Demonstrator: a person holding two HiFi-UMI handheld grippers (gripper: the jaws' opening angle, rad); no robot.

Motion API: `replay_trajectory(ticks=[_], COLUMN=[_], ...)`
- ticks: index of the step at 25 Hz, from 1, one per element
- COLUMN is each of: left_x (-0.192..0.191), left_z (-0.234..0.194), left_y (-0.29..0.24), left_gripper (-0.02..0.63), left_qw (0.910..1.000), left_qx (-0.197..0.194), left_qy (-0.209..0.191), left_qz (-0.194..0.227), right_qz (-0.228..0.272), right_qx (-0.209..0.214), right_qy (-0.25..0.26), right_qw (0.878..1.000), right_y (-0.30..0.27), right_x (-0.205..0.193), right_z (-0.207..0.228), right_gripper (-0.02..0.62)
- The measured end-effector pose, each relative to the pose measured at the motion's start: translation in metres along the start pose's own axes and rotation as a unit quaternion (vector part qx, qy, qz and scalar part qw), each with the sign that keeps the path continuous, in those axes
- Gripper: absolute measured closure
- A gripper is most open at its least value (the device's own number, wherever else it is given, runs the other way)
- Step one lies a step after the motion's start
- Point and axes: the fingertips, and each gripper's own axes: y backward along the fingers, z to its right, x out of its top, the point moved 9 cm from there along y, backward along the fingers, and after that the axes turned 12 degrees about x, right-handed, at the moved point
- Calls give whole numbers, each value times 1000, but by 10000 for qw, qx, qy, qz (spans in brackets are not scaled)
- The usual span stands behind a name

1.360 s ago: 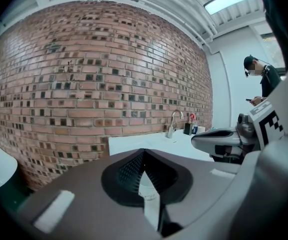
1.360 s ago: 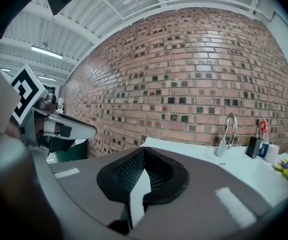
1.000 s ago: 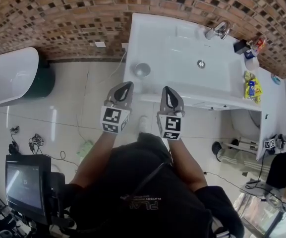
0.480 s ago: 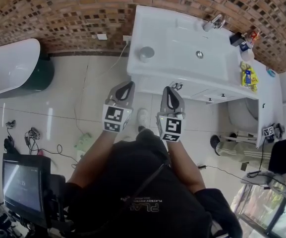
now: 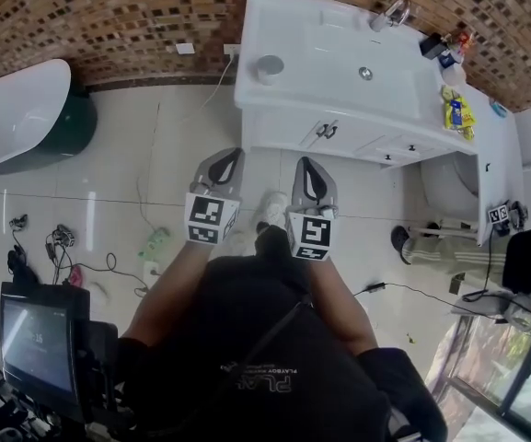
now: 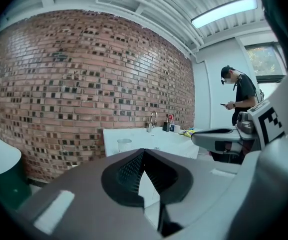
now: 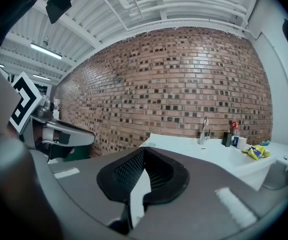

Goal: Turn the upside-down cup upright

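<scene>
The cup (image 5: 270, 67), small and pale grey, stands on the near left corner of the white sink counter (image 5: 339, 99). It shows small in the left gripper view (image 6: 124, 144) and as a faint rim in the right gripper view (image 7: 148, 145). Which way up it stands I cannot tell. Both grippers hover over the tiled floor well short of the counter, side by side. The left gripper (image 5: 228, 160) (image 6: 143, 151) is shut with nothing in it. The right gripper (image 5: 309, 169) (image 7: 144, 150) is shut and empty too.
A faucet (image 5: 385, 14), bottles (image 5: 442, 53) and a yellow packet (image 5: 455, 113) sit on the counter's far and right parts. A white tub (image 5: 17, 122) lies left. Cables (image 5: 63, 251) cross the floor; a monitor (image 5: 35, 339) stands lower left. Another person (image 6: 241, 91) stands at right.
Both grippers and the person have drawn back from the sink; the counter and cup now sit farther off, higher in the head view. Both jaws stayed shut.
</scene>
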Motion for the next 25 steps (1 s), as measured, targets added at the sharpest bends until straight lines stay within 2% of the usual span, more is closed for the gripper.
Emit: replay_trajectory(ticks=[5, 12, 19, 25], left_x=[-3, 9, 11, 3], left_z=[4, 26, 72, 106], left_y=[10, 21, 33, 55], left_gripper=[607, 607, 607, 607], left_qw=[10000, 9998, 9994, 9984], left_qx=[37, 95, 290, 560], left_qy=[-83, -126, -134, -31], left_qz=[0, 92, 123, 124], right_qz=[40, 87, 245, 312], right_qx=[-36, -6, 208, 166], right_qy=[57, 27, -45, -223], right_qw=[10000, 10000, 9995, 9991], right_y=[15, 36, 68, 116], right_x=[4, 5, 2, -4], right_z=[-9, 3, 31, 54], right_gripper=[583, 583, 583, 583])
